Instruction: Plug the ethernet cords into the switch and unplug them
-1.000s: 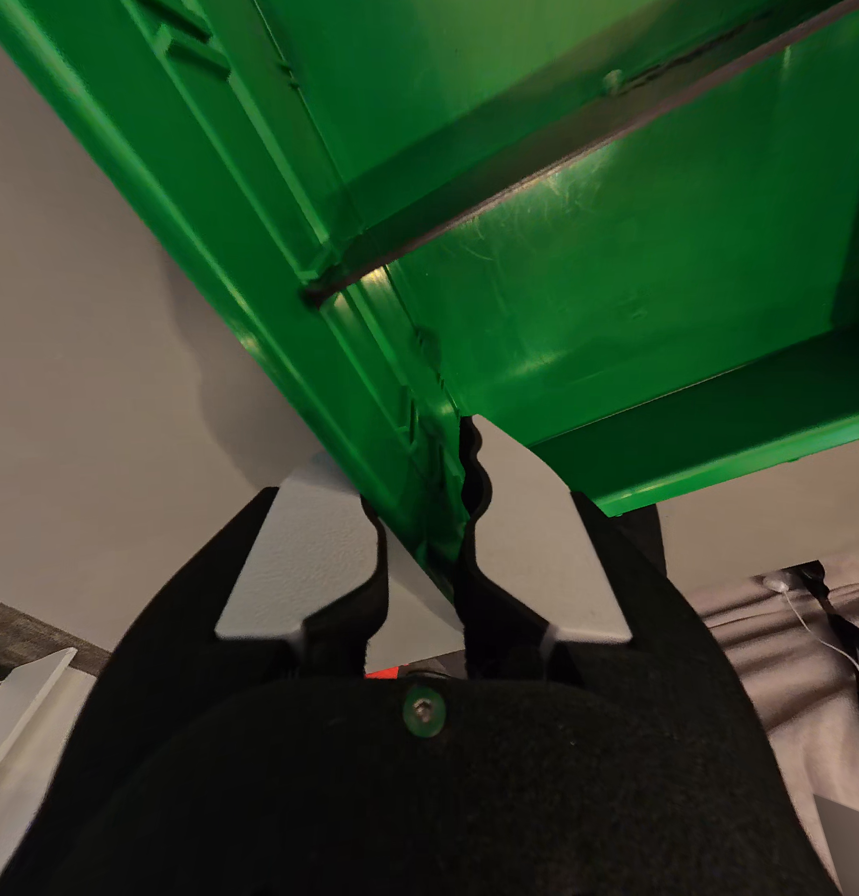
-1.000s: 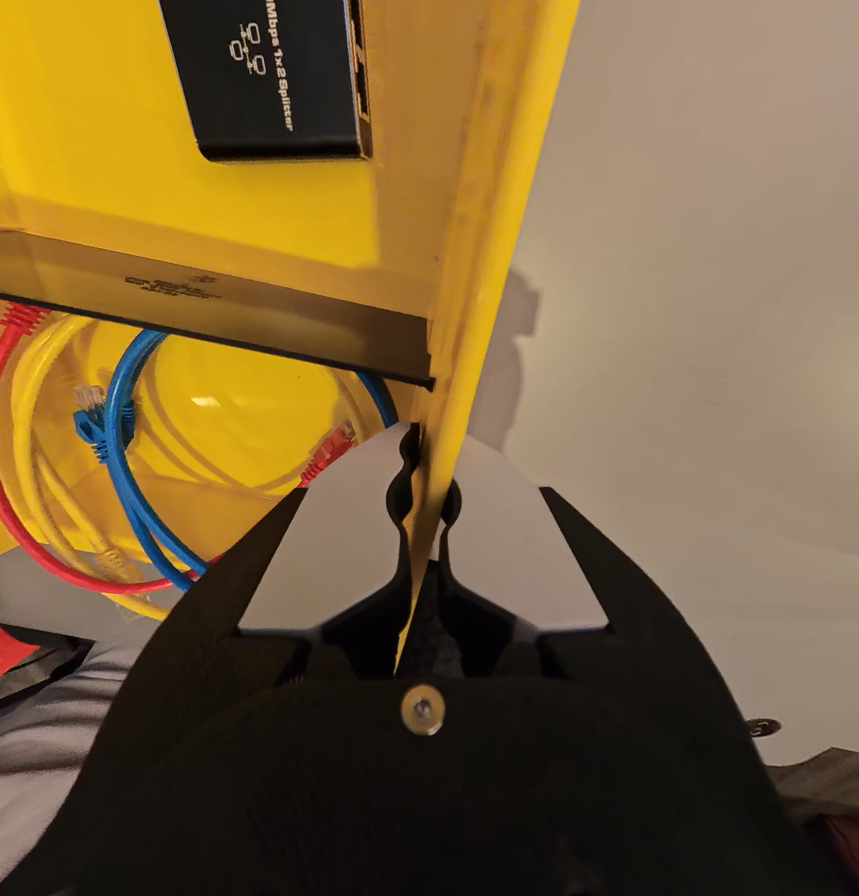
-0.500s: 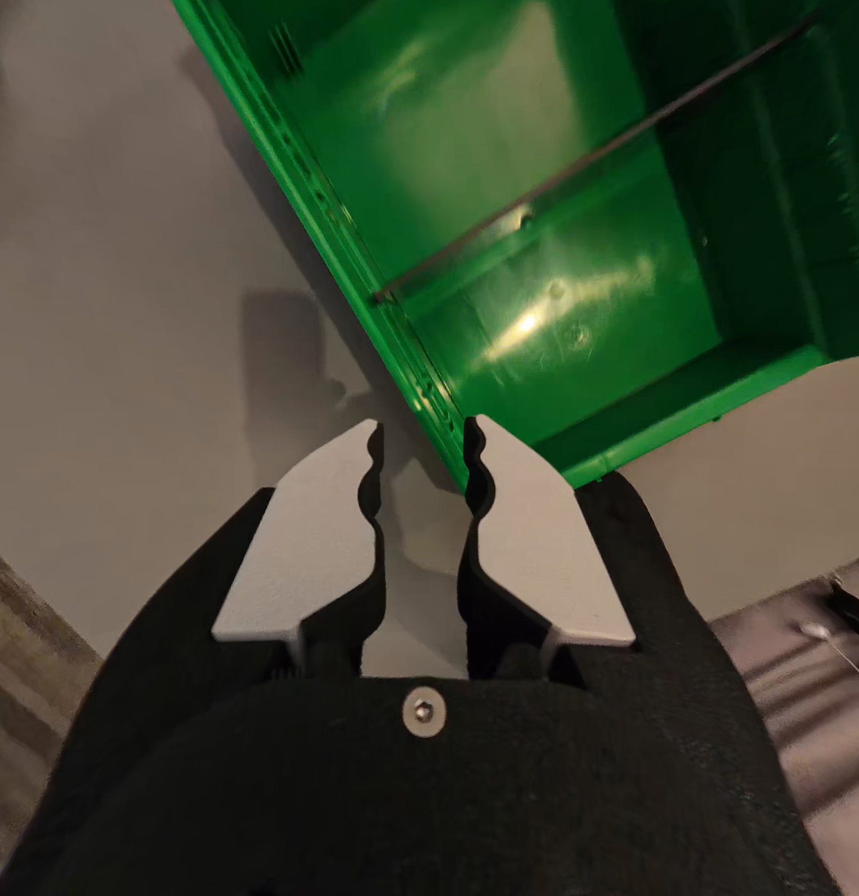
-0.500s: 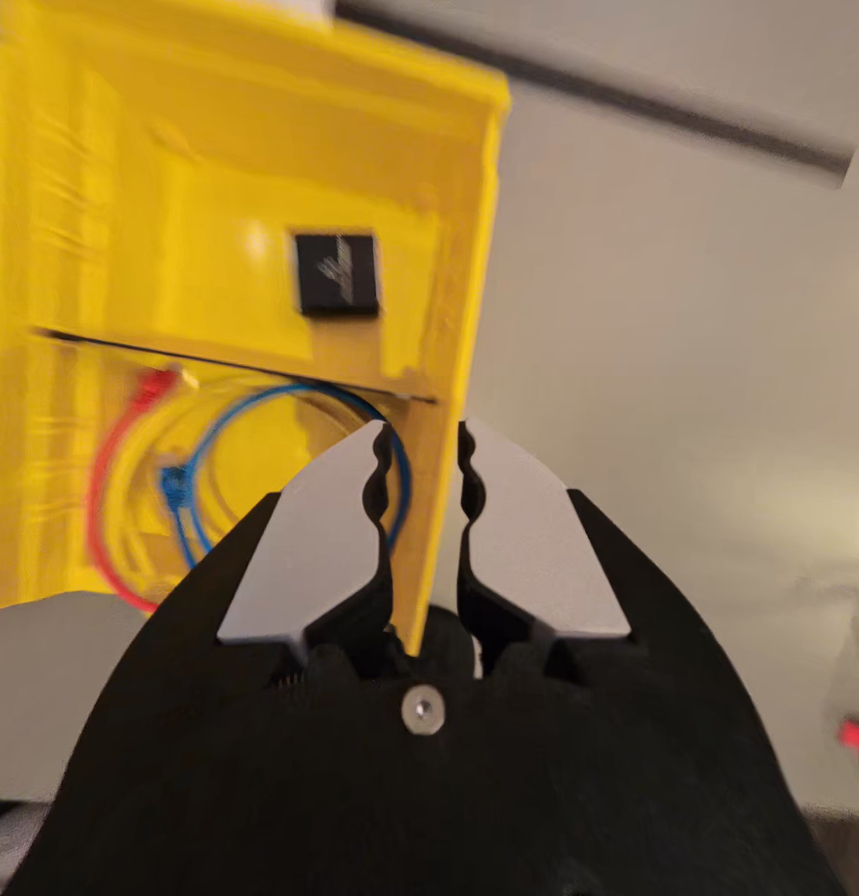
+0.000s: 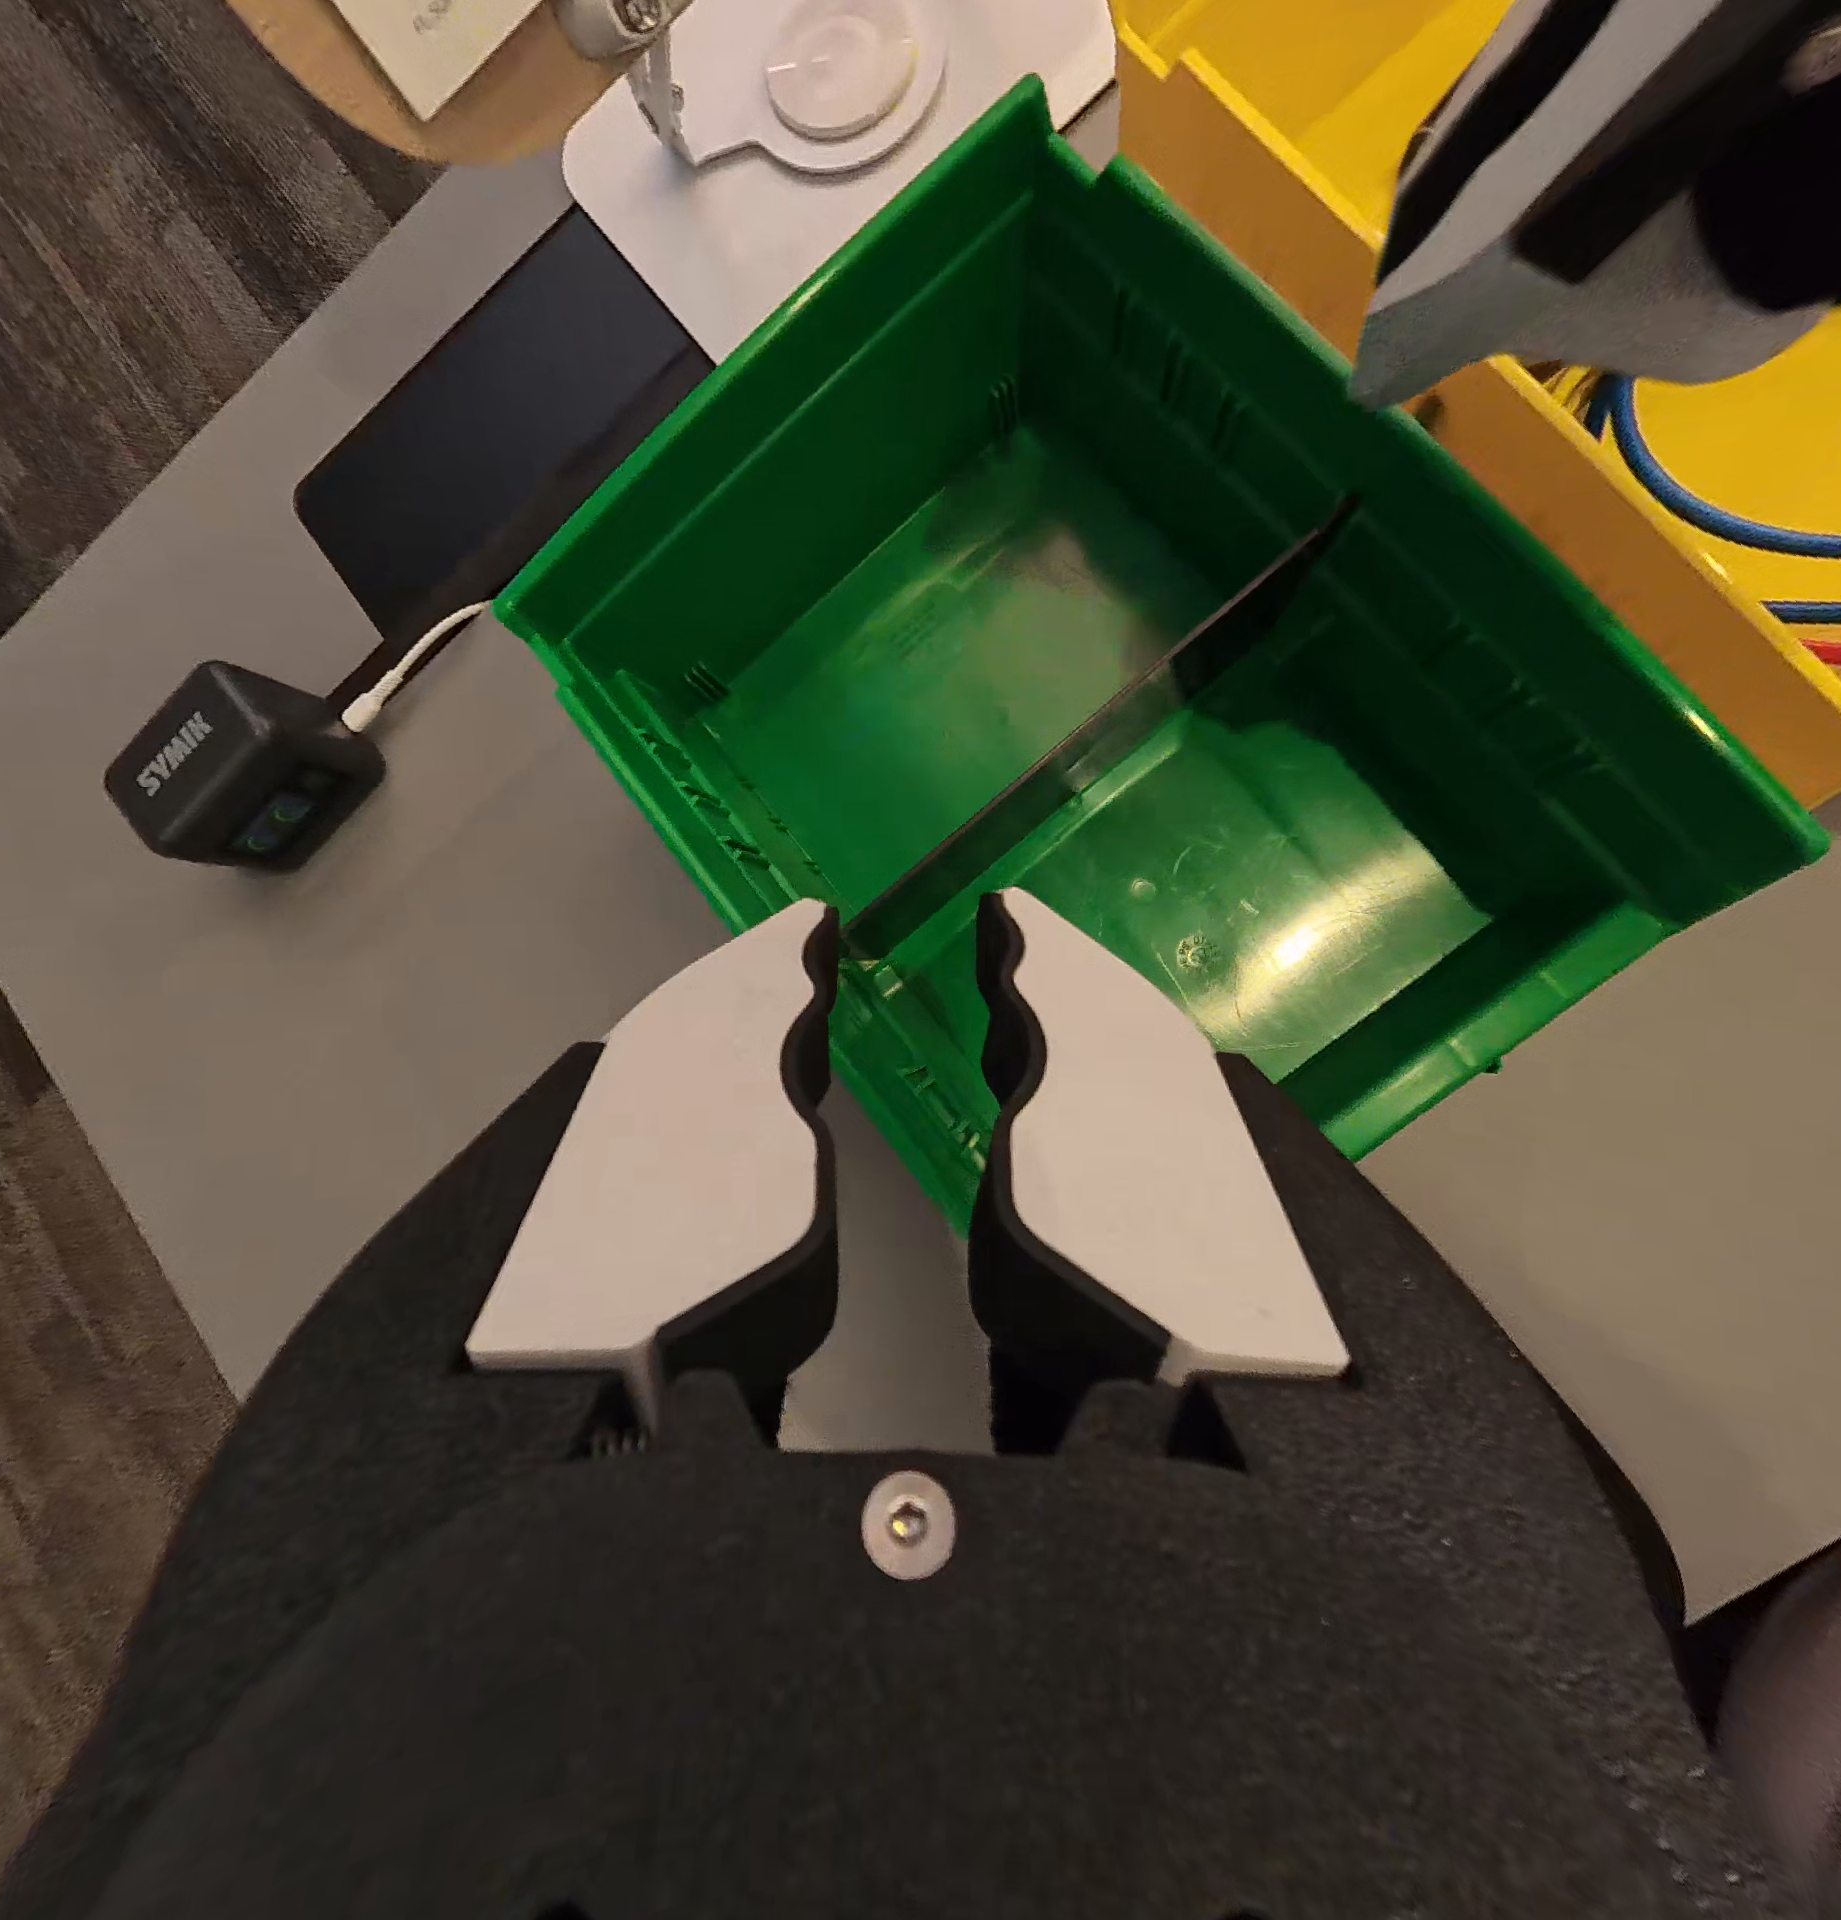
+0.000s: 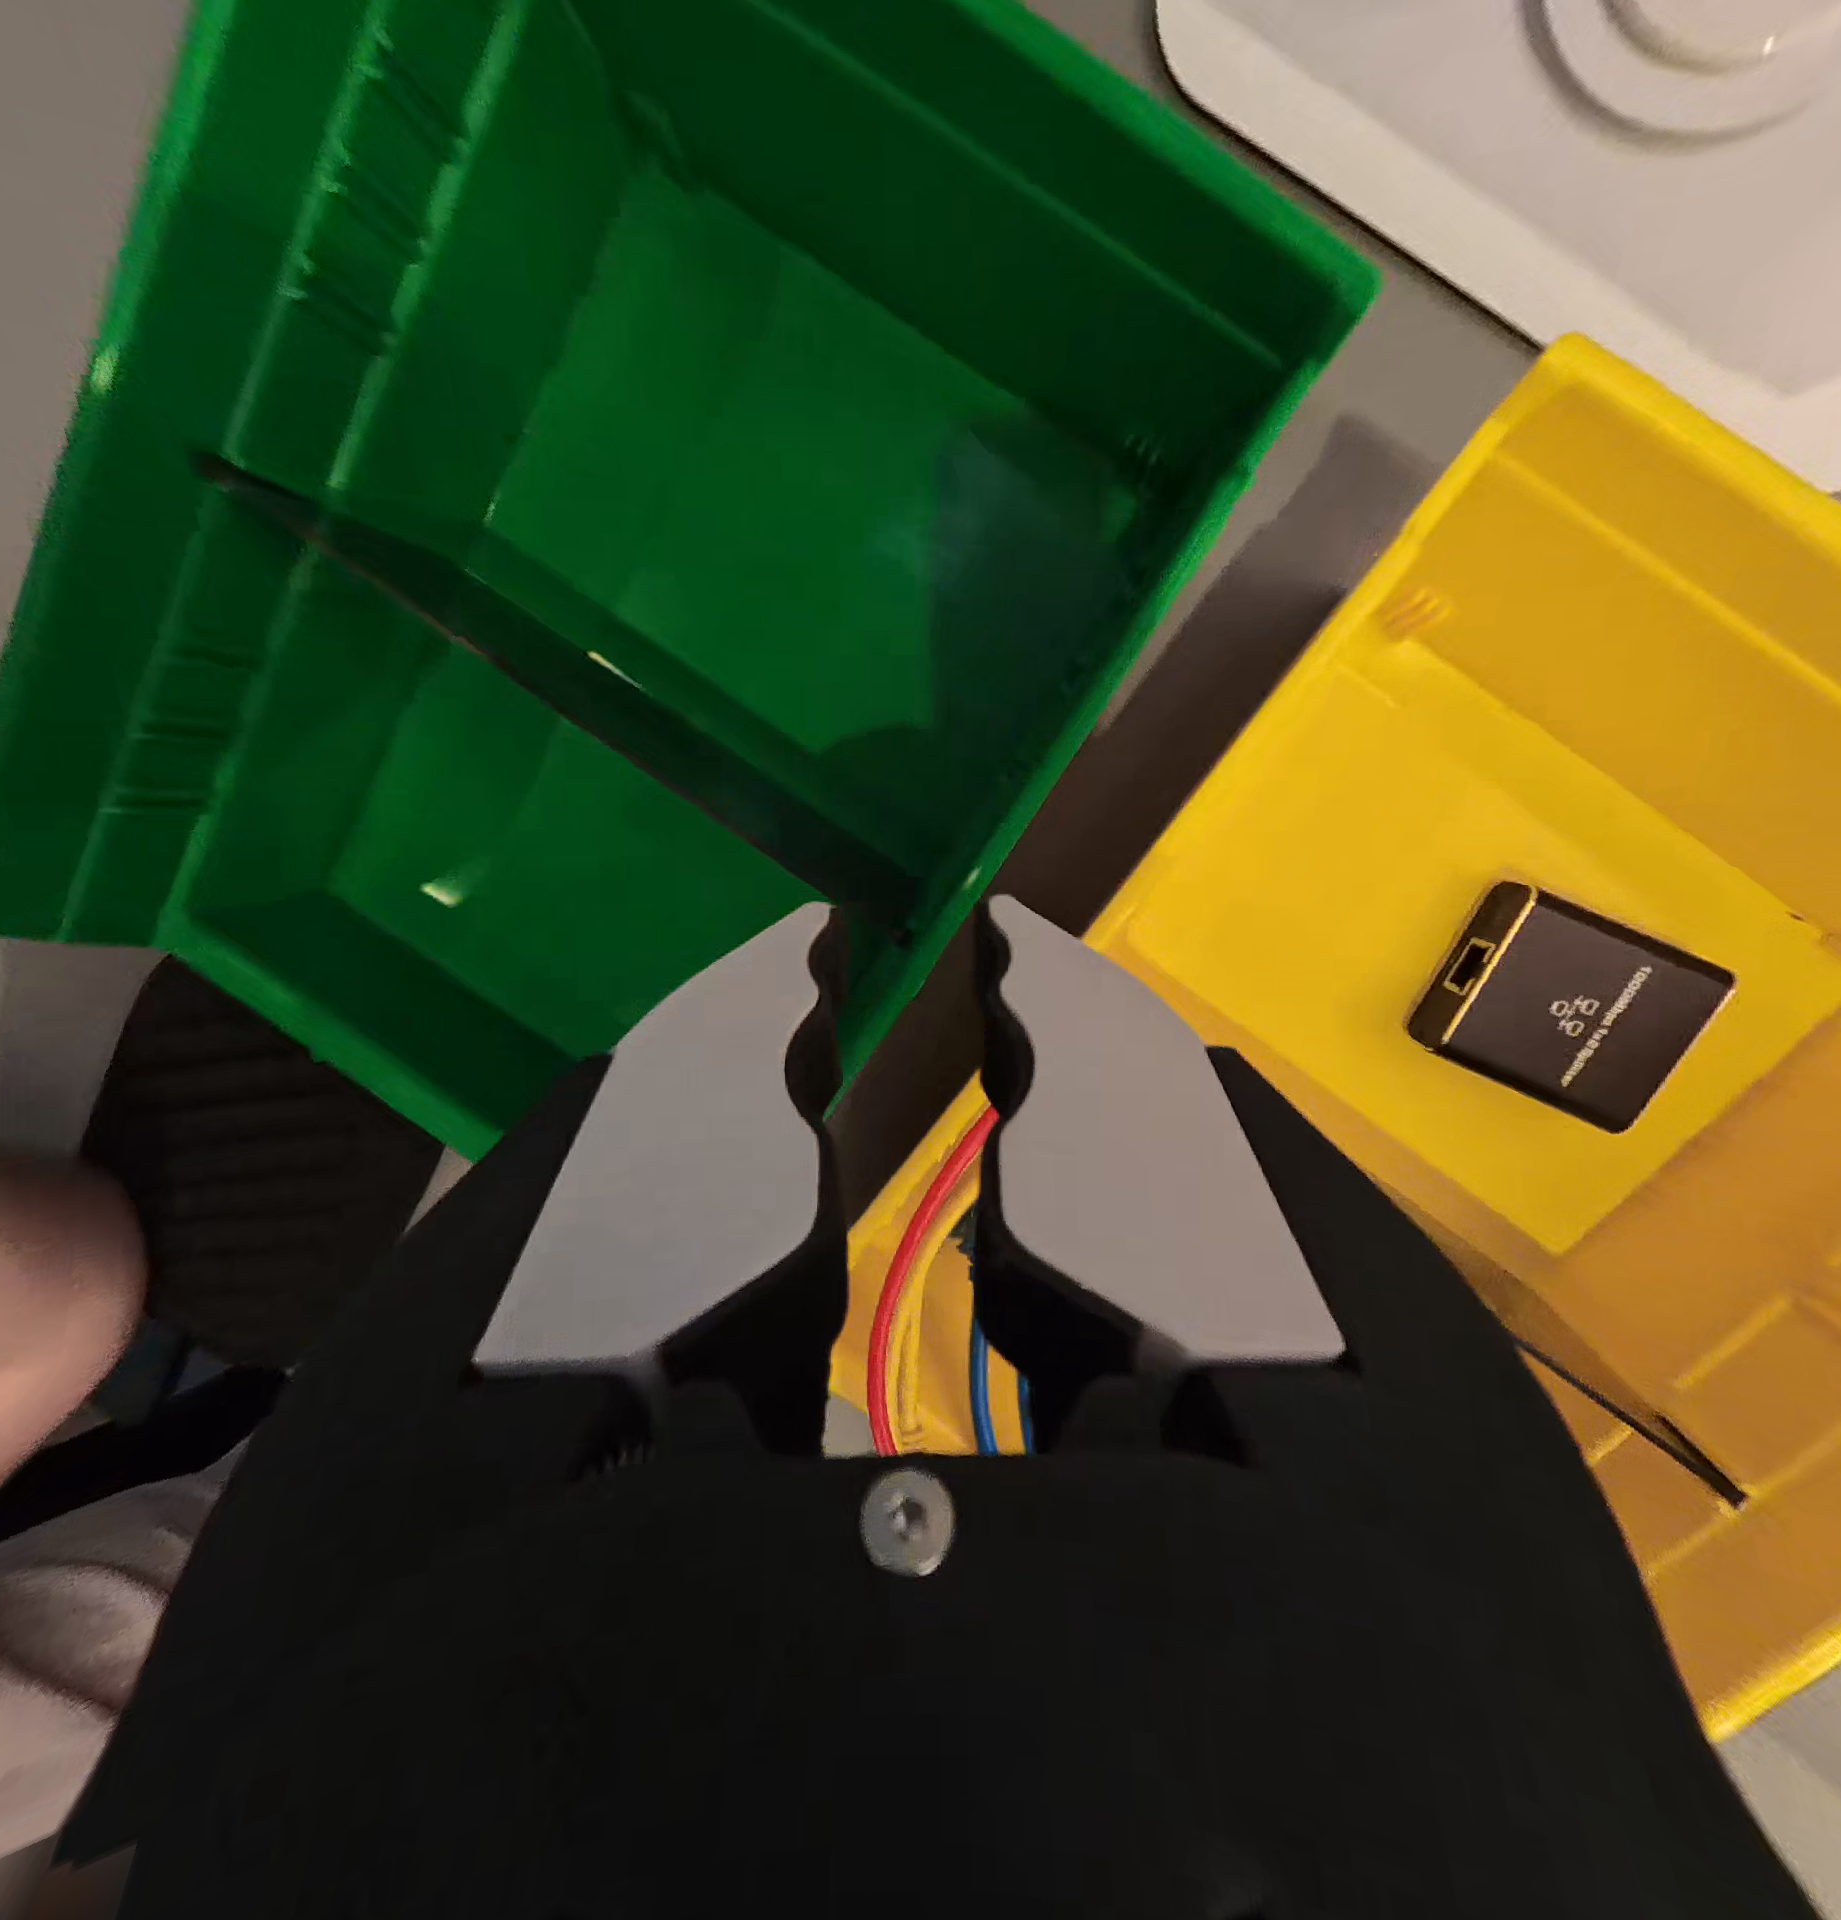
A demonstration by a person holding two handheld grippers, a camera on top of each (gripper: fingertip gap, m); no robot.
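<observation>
A small black switch (image 6: 1570, 1008) lies in the far compartment of the yellow bin (image 6: 1415, 748). Red and blue ethernet cords (image 6: 888, 1299) lie coiled in its near compartment, seen between my right fingers; they also show in the left wrist view (image 5: 1674, 499). My right gripper (image 6: 903, 925) is open and empty, above the gap between the green bin (image 6: 999, 260) and the yellow bin. My left gripper (image 5: 903, 920) is open and empty, above the near side wall of the green bin (image 5: 843, 395), which is empty and split by a dark divider (image 5: 1103, 727).
Both bins stand side by side on a grey table (image 5: 376, 1039). A black cube device (image 5: 241, 769) with a white cable, a dark flat pad (image 5: 500, 416) and a white stand base (image 5: 791, 135) lie beyond. A hand (image 6: 33, 1278) shows at left. There is about 15 cm between the tips of the two grippers. To the small black switch (image 6: 1570, 1008): right tips about 20 cm, left tips about 35 cm.
Both grippers have let go of the bin walls they were shut on, opened and drawn back. Both views now look down on the bins from above.
</observation>
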